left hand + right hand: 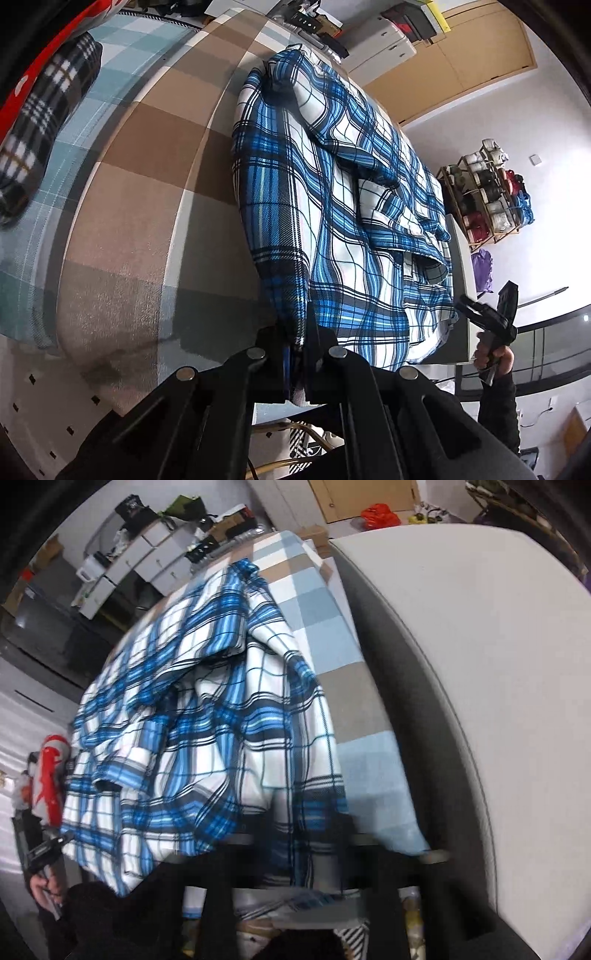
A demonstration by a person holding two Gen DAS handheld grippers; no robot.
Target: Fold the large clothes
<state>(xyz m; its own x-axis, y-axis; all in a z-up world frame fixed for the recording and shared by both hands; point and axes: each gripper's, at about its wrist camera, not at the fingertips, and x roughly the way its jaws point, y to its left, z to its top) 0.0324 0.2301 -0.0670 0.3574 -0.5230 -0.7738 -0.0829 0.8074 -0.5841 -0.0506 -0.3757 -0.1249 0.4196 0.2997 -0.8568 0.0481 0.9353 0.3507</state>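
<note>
no readable text, labels or numbers anywhere

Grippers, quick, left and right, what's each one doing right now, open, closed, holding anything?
Left gripper: closed on the near edge of the blue plaid shirt.
Right gripper: open, the shirt's hem lies loose between its fingers.

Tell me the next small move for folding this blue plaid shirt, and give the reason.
Probably bring the right gripper back onto the shirt's near hem. Its jaws stand open with nothing pinched, while the left gripper is shut on the other hem corner of the blue plaid shirt, which lies rumpled on the checked cloth.
</note>
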